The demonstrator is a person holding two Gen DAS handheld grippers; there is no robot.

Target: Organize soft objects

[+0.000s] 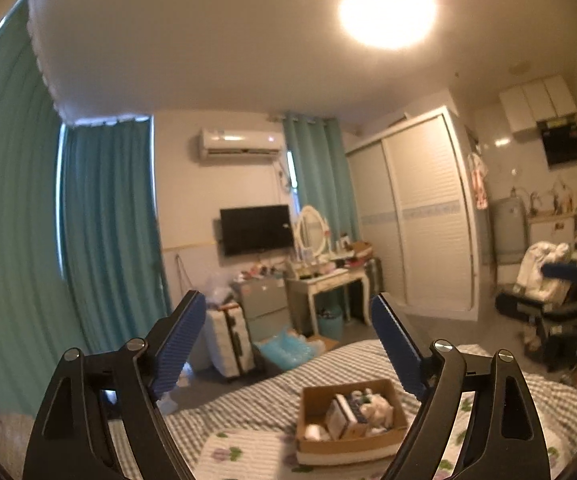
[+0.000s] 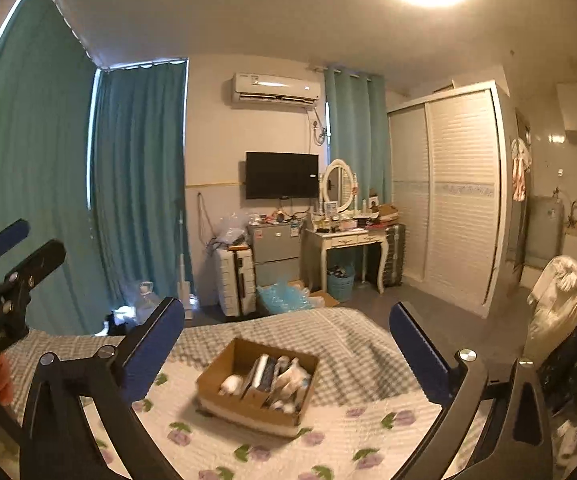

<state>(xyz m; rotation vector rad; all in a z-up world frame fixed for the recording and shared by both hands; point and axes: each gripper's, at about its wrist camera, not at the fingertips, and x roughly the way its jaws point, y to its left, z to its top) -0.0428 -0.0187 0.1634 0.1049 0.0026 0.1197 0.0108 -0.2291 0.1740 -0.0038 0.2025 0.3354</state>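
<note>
We see the left gripper [image 1: 288, 344], black-framed with ribbed blue pads [image 1: 180, 348], spread wide with nothing between its jaws, held above the bed and pointing roughly level across the room. The right gripper [image 2: 286, 354], same build, also stands spread and empty, tilted slightly down. In the right wrist view the left gripper shows at the left edge; in the left wrist view the right one shows at the far right edge. Between and below the fingers of both we note an open brown cardboard box [image 2: 256, 376] resting on the bed [image 2: 352, 344]; it sits on a white quilted cover printed with purple flowers [image 2: 328, 440], just in front of a grey-and-white checked blanket [image 2: 348, 332]. Inside the box lie several soft white items [image 2: 292, 376], a small white rounded one at the left end, and what looks like a dark book or flat case standing on edge; we cannot tell them apart further. Beyond the foot of the bed: a white hard-shell suitcase [image 2: 234, 280], a pale blue plastic bag [image 2: 284, 298] on the floor, a small grey cabinet [image 2: 276, 252], and a cream dressing desk [image 2: 348, 240] with an oval mirror, cluttered on top. A black wall television [image 2: 282, 175] hangs under a white air conditioner [image 2: 274, 88]. Teal curtains [image 2: 136, 184] cover the left wall; a white sliding-door wardrobe [image 2: 448, 192] stands to the right.
</note>
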